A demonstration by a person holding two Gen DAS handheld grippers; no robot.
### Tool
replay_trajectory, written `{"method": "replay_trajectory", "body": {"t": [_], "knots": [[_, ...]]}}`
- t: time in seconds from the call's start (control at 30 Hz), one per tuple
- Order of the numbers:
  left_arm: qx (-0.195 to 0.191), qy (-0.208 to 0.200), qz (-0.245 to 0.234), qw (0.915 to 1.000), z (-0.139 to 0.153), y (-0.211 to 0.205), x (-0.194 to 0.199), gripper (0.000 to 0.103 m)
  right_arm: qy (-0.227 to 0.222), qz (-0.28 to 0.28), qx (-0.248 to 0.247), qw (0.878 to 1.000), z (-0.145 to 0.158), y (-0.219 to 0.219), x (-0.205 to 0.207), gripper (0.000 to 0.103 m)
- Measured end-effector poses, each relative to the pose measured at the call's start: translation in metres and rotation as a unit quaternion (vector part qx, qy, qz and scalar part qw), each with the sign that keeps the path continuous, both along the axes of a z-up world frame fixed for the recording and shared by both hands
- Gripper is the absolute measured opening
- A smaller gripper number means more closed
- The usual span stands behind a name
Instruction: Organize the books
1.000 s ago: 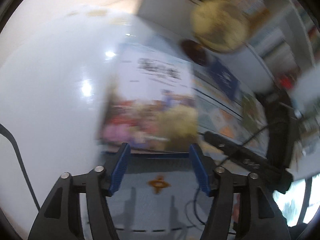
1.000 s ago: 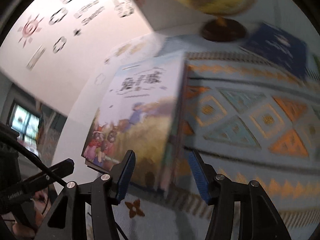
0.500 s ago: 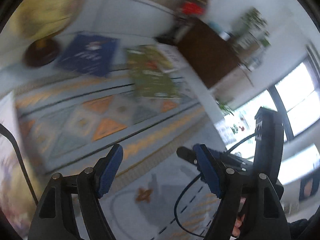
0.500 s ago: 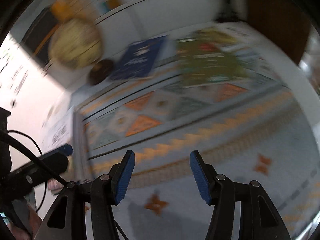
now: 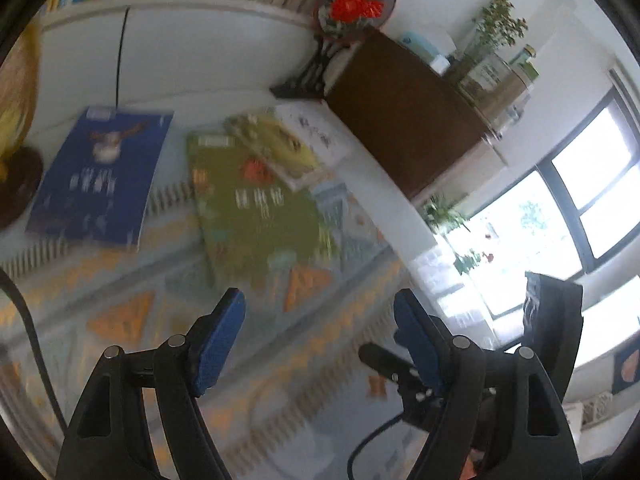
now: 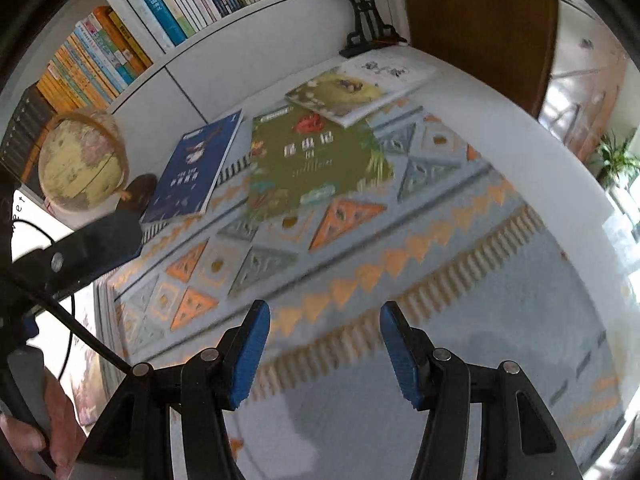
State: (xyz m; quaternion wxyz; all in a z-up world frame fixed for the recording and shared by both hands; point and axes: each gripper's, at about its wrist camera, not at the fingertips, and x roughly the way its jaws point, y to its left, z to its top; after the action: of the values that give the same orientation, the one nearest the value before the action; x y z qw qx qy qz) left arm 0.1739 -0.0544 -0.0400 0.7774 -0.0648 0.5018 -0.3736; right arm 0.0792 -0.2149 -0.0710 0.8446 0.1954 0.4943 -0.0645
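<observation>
Several books lie flat at the back of a patterned cloth (image 6: 440, 240). A blue book (image 6: 196, 168) lies left of a large green book (image 6: 312, 160). A yellow-green book (image 6: 340, 92) overlaps the green one's far corner, and a white book (image 6: 388, 68) sits partly under it. The left wrist view shows the same blue book (image 5: 96, 176) and green book (image 5: 256, 200). My left gripper (image 5: 320, 320) hangs open over the cloth, short of the green book, holding nothing. My right gripper (image 6: 324, 336) is open and empty too, further back from the books.
A globe (image 6: 80, 164) stands left of the blue book. Behind runs a white shelf full of upright books (image 6: 160, 8). A round red ornament on a black stand (image 6: 364, 12) and a brown cabinet (image 6: 480, 20) close the back right. A hand (image 6: 32, 432) shows at lower left.
Both grippers swung away from the colourful picture book on the left, which has left the views, and now face the blue and green books. The left jaws stand slightly wider.
</observation>
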Motion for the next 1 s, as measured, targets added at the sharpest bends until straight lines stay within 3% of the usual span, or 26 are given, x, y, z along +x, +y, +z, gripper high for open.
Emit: {"method": "replay_trajectory", "body": {"t": [0.2, 0.3, 0.53, 0.73, 0.93, 1.0], "knots": [[0.035, -0.034, 0.029, 0.9984, -0.001, -0.054, 0.088, 0.075, -0.004, -0.013, 0.018, 1.0, -0.004, -0.059, 0.076, 0.055], [0.022, -0.06, 0.025, 0.9977, -0.013, -0.074, 0.127, 0.075, 0.005, -0.024, 0.033, 0.999, -0.016, -0.09, 0.117, 0.055], [0.045, -0.038, 0.028, 0.9979, -0.055, -0.123, 0.216, 0.075, 0.027, -0.074, 0.046, 0.996, -0.043, -0.142, 0.182, 0.055], [0.089, -0.036, 0.0, 0.9954, -0.091, -0.161, 0.248, 0.075, 0.066, -0.08, 0.073, 0.992, -0.069, -0.163, 0.209, 0.055], [0.077, -0.025, 0.008, 0.9967, -0.104, -0.168, 0.271, 0.075, 0.056, -0.066, 0.037, 0.996, -0.067, -0.16, 0.219, 0.056], [0.077, -0.018, 0.007, 0.9969, -0.109, -0.167, 0.275, 0.075, 0.049, -0.076, 0.049, 0.995, -0.067, -0.158, 0.218, 0.056]]}}
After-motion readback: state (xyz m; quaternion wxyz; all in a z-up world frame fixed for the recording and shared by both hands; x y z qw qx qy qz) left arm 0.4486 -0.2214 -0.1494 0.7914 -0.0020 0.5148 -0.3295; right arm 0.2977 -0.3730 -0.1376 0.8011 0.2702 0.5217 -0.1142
